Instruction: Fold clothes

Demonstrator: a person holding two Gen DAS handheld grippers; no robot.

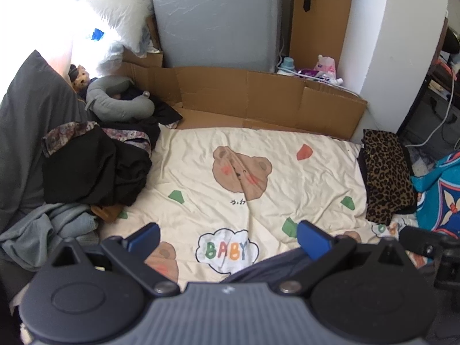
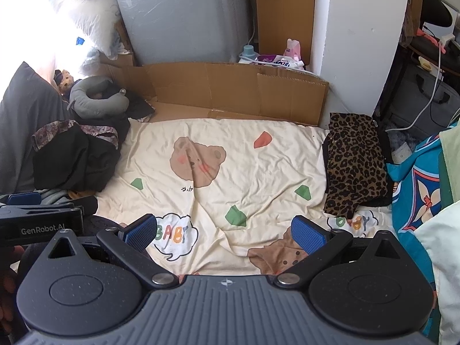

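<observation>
A: Both jaws spread wide, left gripper [image 1: 228, 237] and right gripper [image 2: 224, 231] holding nothing, above the cream bear-print blanket [image 1: 287, 172].

B: Folded leopard-print garment [image 2: 355, 161] sits front-right; crumpled black clothes heap [image 1: 95, 169] waits front-left, apparently unfolded.

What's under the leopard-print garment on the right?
A dark folded garment shows at the edges beneath the leopard-print garment; both lie on the cream bear-print blanket. Anything deeper in the stack is covered.
</observation>
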